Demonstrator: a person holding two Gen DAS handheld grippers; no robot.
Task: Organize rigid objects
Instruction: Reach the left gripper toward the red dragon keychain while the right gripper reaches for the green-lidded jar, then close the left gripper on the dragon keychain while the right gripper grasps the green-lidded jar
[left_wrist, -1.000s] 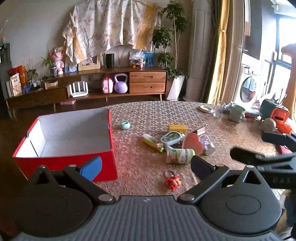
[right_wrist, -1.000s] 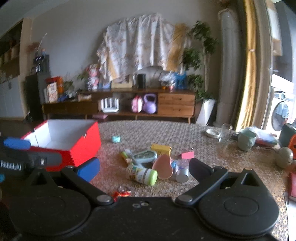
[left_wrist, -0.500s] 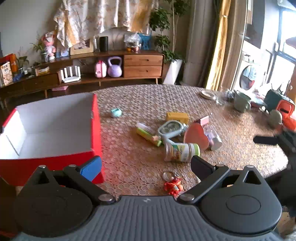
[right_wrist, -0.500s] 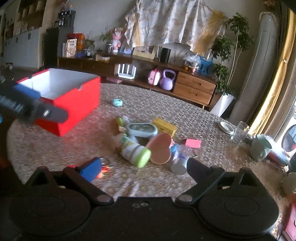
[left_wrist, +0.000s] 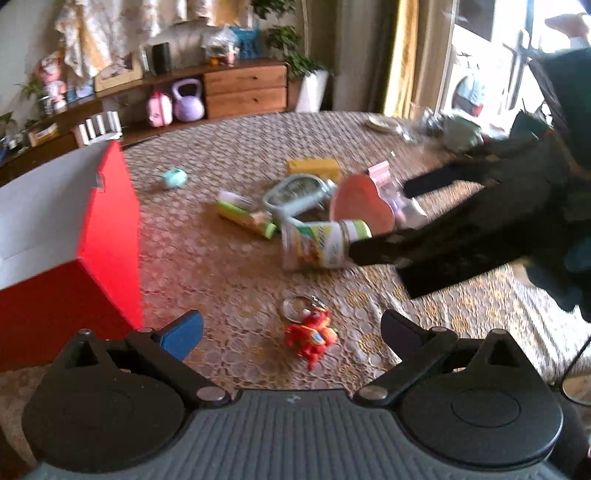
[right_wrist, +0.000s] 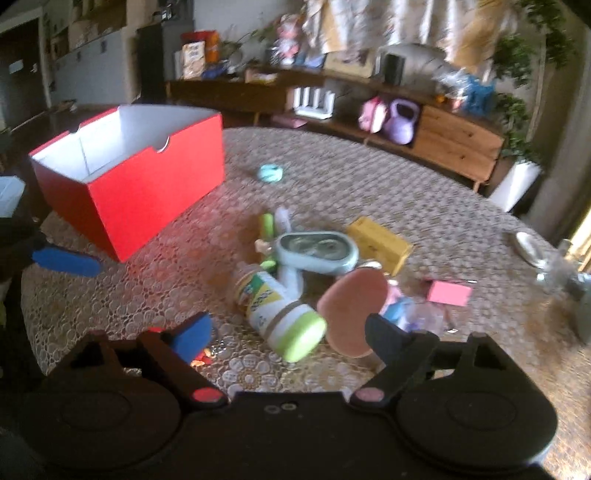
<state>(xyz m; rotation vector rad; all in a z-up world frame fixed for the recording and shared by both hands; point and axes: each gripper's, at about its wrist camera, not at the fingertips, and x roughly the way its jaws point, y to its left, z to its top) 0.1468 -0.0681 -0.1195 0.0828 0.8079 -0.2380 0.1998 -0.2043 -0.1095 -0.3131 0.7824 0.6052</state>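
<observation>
A white bottle with a green cap (right_wrist: 277, 306) (left_wrist: 321, 240) lies on its side in a pile on the table, against a pink heart-shaped box (right_wrist: 351, 310) (left_wrist: 360, 203). My right gripper (right_wrist: 288, 336) (left_wrist: 380, 219) is closing, with the bottle's cap end between its fingers; the pads do not press on it. My left gripper (left_wrist: 291, 328) hangs open low over a red keychain toy (left_wrist: 312, 336), apart from it. Its blue pad (right_wrist: 66, 262) shows at the left of the right wrist view. An open red box (left_wrist: 110, 221) (right_wrist: 155, 195) with a white inside stands to the left.
The pile also holds a teal case (right_wrist: 317, 251), a yellow box (right_wrist: 380, 243), a green tube (left_wrist: 243, 218) and a pink note (right_wrist: 448, 293). A small teal object (right_wrist: 270, 172) lies alone further back. A plate (left_wrist: 382, 122) and a mug (left_wrist: 461, 131) sit at the far right.
Both grippers have come down and closer to the table. The right gripper has moved in over the bottle and heart box, and its fingers stand a little narrower. The left now hangs over the keychain.
</observation>
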